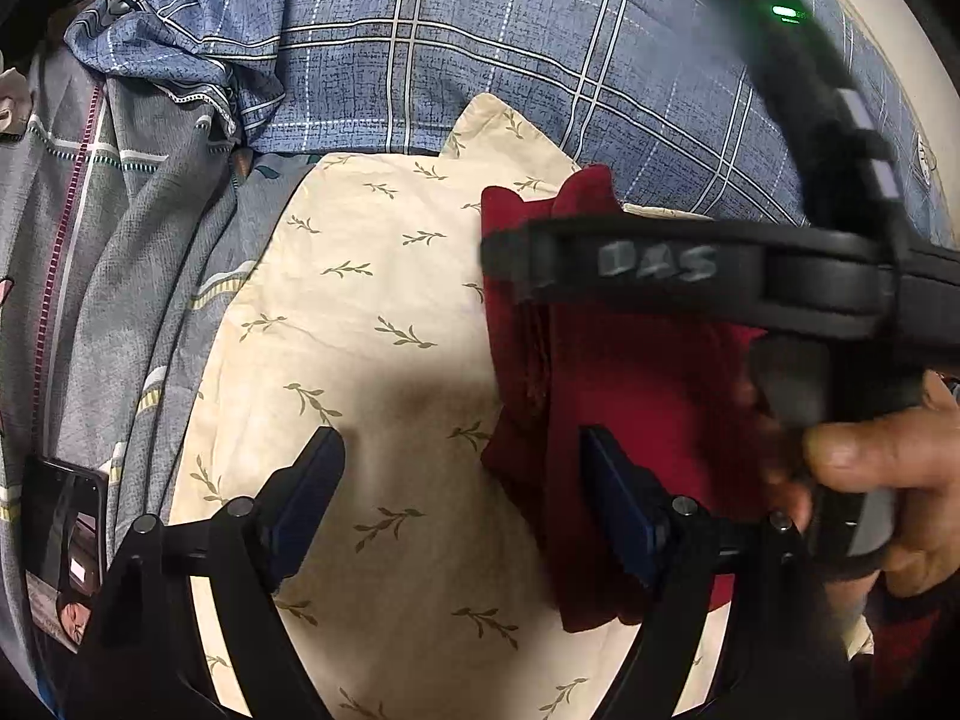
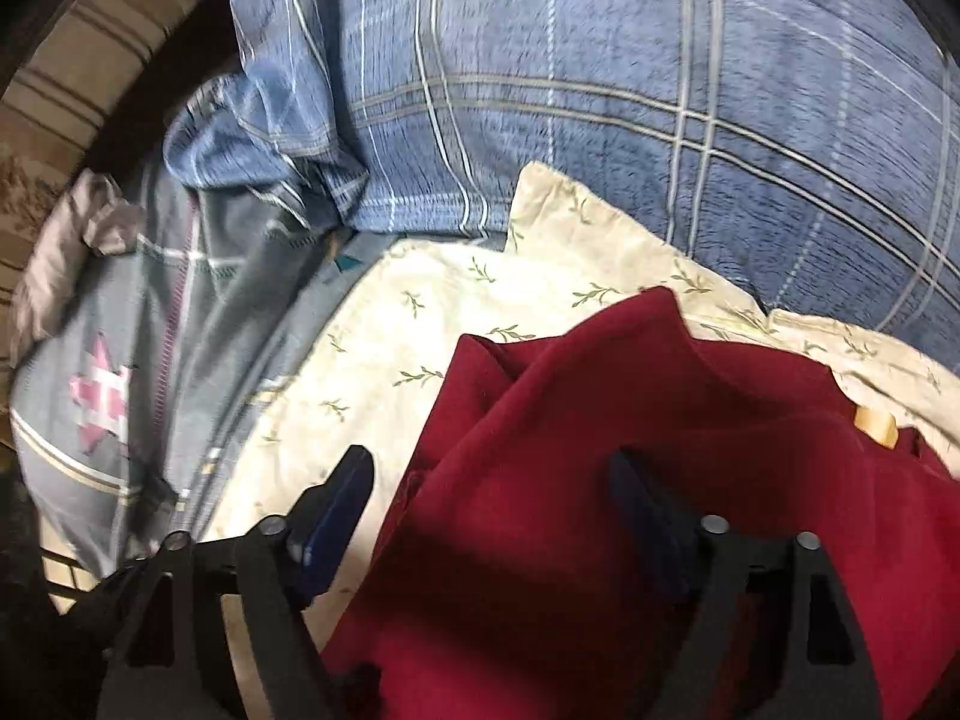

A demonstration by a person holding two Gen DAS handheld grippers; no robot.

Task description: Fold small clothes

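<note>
Bedding fills both views: a cream sheet (image 1: 360, 312) spread below a blue plaid pillow (image 1: 480, 48). My left gripper (image 1: 462, 480) gapes wide with nothing in it, one finger over bare sheet, the other over the left edge of the red garment (image 1: 630, 408). My right gripper (image 2: 489, 498) is spread wide and empty too, straddling that same edge. The garment runs lengthwise toward the pillow; my right gripper seems closer.
</note>
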